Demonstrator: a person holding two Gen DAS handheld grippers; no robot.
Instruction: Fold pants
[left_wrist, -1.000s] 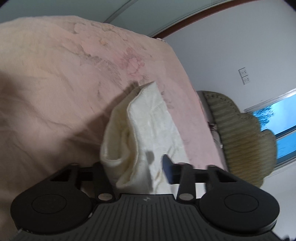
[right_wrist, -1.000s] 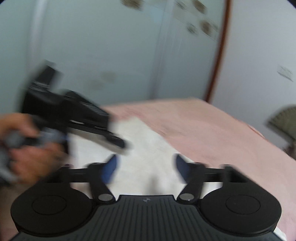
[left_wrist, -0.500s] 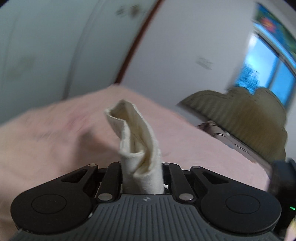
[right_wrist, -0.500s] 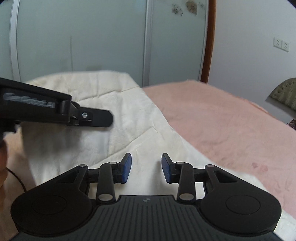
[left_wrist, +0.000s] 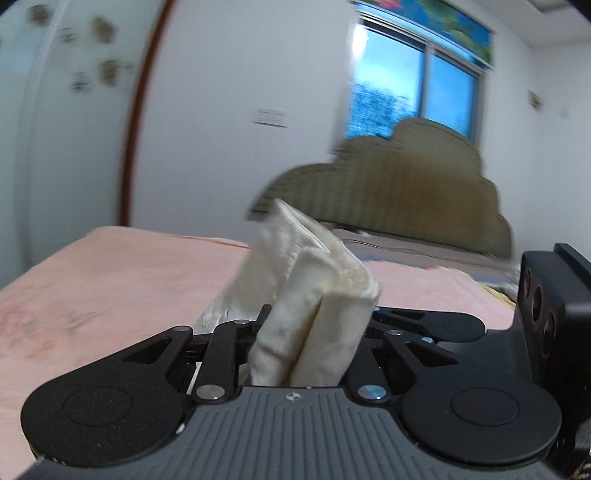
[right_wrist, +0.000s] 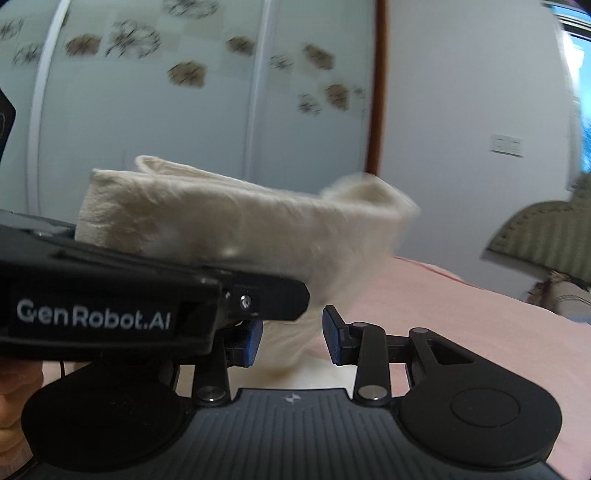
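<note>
In the left gripper (left_wrist: 312, 332), clamped down on a thick bunched fold of the cream pants (left_wrist: 306, 273); jaws just now eased a shade wider, cloth wedged fast between them and hiding both fingertips. Above that grip, standing up out of the jaws in several stacked layers, tilted a little leftward, blurred at the top edge. From the right wrist view, carried sideways as a long cream band above the left gripper's black body, lifted clear of the bed, one loose end drooping down toward the right gripper (right_wrist: 291, 341). On the right gripper, parted, having just been closing; blue pads (right_wrist: 334, 338) bare, with daylight on either side, the hanging cloth in or just beyond the gap between them and not pressed; hard to tell which. Just beside it on the left, touching nothing but cloth, a white logo on the left gripper's side. At the lower left edge, a sliver of a hand (right_wrist: 11, 398) behind that body. Below both tools, a pink bedspread (left_wrist: 110, 280), rumpled and faintly patterned. Farther off, an olive scalloped headboard (left_wrist: 406, 184) at the bed's end, a bright window (left_wrist: 417, 85) above it, a white wall with a switch plate (left_wrist: 271, 118), a brown door frame (left_wrist: 144, 110), and pale wardrobe doors (right_wrist: 147, 92) with brown floral prints.
</note>
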